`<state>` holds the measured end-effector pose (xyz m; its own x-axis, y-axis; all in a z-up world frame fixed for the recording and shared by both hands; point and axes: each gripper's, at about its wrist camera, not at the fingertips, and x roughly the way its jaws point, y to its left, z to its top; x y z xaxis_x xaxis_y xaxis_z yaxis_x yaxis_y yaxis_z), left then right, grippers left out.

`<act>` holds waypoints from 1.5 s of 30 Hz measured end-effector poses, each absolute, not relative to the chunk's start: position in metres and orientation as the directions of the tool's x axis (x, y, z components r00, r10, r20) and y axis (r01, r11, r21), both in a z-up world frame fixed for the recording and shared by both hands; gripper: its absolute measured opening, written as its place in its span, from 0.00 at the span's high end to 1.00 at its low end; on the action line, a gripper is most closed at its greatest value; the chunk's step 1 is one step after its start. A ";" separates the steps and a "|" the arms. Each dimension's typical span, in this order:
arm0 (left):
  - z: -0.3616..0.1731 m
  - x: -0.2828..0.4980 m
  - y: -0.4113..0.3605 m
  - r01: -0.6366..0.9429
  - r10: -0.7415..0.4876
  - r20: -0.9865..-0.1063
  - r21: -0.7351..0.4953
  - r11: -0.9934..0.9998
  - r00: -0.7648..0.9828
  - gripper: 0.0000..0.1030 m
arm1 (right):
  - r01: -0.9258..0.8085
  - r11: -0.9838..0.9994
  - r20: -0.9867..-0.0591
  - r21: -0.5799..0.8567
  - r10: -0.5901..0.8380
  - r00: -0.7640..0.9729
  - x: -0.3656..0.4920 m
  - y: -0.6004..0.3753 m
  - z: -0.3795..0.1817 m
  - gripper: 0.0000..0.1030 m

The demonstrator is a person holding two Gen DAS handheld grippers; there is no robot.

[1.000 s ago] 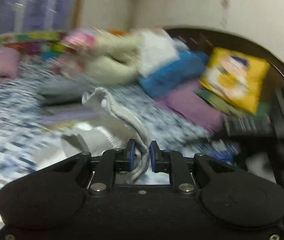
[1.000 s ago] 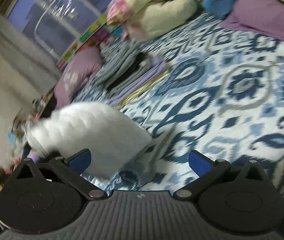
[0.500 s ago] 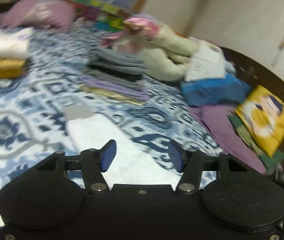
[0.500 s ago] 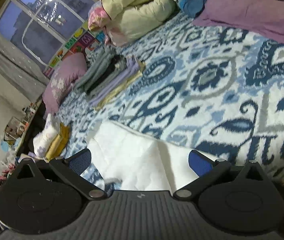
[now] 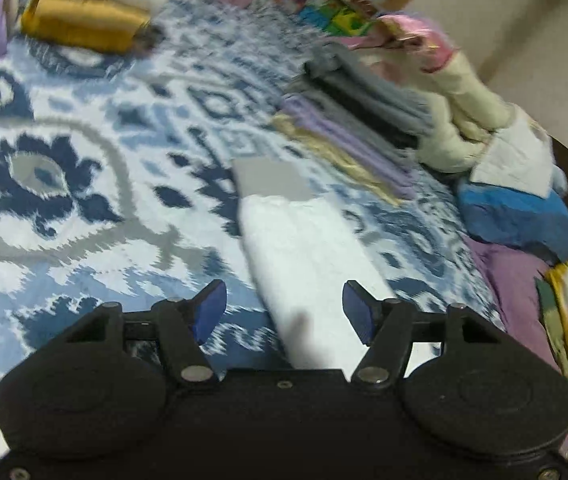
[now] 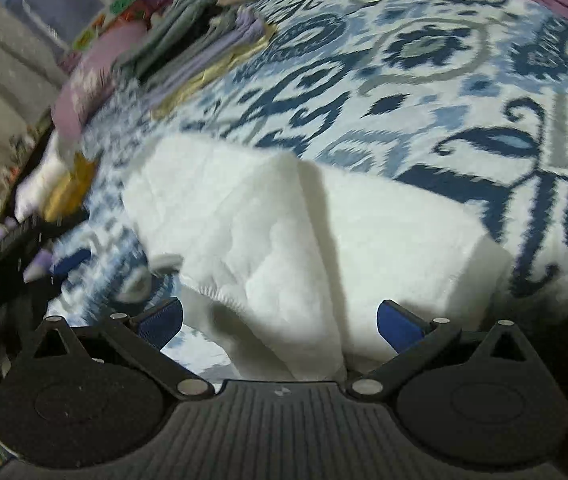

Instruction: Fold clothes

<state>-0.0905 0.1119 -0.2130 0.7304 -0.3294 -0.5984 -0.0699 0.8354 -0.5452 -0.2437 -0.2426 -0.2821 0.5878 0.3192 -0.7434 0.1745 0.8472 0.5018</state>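
One white garment [image 6: 284, 236], folded into a long strip with a gray band at its far end, lay flat on the blue patterned bedspread [image 5: 64, 184]. Both tools hung just above it, the left gripper [image 5: 284, 306] and the right gripper [image 6: 280, 322] each with jaws spread wide, holding nothing. Beyond sat a stack of folded clothes [image 5: 363, 128] and pillows [image 5: 519, 216].

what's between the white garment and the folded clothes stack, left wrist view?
Only bare patterned bedspread separates the white garment from the folded clothes stack; the left wrist view shows it.
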 end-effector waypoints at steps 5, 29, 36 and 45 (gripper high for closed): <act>-0.223 -0.056 0.113 -0.050 -0.339 -0.612 -0.528 0.847 0.714 0.38 | 0.234 0.836 -0.754 0.495 0.280 0.595 -0.232 -0.252 -0.294 0.56; -0.250 0.006 0.114 -0.050 -0.402 -0.609 -0.589 0.807 0.683 0.36 | 0.525 0.530 -0.647 0.666 0.060 0.760 -0.321 -0.337 -0.282 0.05; -0.249 0.006 0.107 -0.023 -0.395 -0.615 -0.558 0.830 0.682 0.35 | 0.530 0.584 -0.706 0.614 0.107 0.700 -0.303 -0.320 -0.310 0.05; -0.247 0.008 0.098 0.020 -0.386 -0.619 -0.513 0.858 0.684 0.55 | 0.472 0.659 -0.694 0.586 0.107 0.712 -0.291 -0.312 -0.309 0.53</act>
<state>0.0081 0.0984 -0.2466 0.6840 -0.3861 -0.6190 0.0203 0.8582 -0.5129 -0.2905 -0.3119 -0.3091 0.7116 0.1071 -0.6944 0.4723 0.6588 0.5856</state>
